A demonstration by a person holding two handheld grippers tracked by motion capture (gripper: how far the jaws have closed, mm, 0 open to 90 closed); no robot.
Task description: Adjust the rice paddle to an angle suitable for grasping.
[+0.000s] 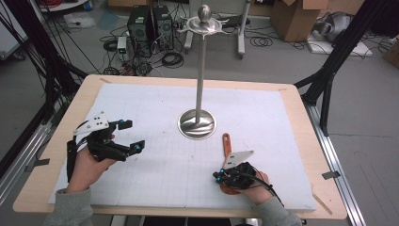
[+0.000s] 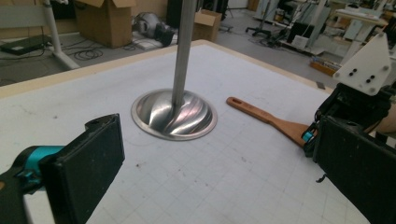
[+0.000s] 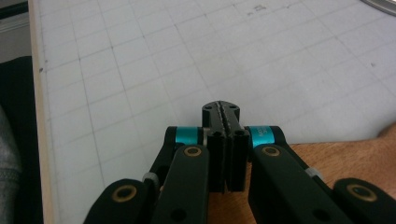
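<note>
- Tabletop [image 1: 301, 141]: pale wood board carrying a white gridded mat [image 1: 155, 113]; its near edge is cut off by the bottom of the high view.
- Metal stand [image 1: 201, 70]: a thin upright pole on a round, swirled base [image 2: 173, 114] near the mat's centre; the high view shows a ball and a flat ornate collar at the top; the left gripper view cuts the pole off at its upper edge, so the top is hidden there.
- Wooden spatula [image 1: 227, 143]: lies flat on the mat just right of the base and apart from it, handle end with a hanging hole pointing away from the person; its broad blade end runs under the right gripper and hand and is mostly hidden in the high view; in the right gripper view a brown wooden surface [image 3: 336, 154] shows below and to the right of the jaws, its outline cut off by the frame.
- Left gripper [image 1: 124, 136]: held in the left hand [image 1: 89, 165] above the mat's left side; jaws stand wide apart with nothing between them; in its own view [image 2: 210, 158] the two black pads frame the stand's base and the spatula.
- Right gripper [image 1: 218, 176]: held low over the spatula's blade end by the right hand [image 1: 256, 186]; in its own view [image 3: 223, 114] the jaws are pressed together; whether they pinch the blade's edge cannot be made out; the grey plate on top hides part of the gripper from above.
- Floor beyond the tabletop: cables, black computer towers [image 1: 149, 23] and cardboard boxes, small and partly cut off.
</note>
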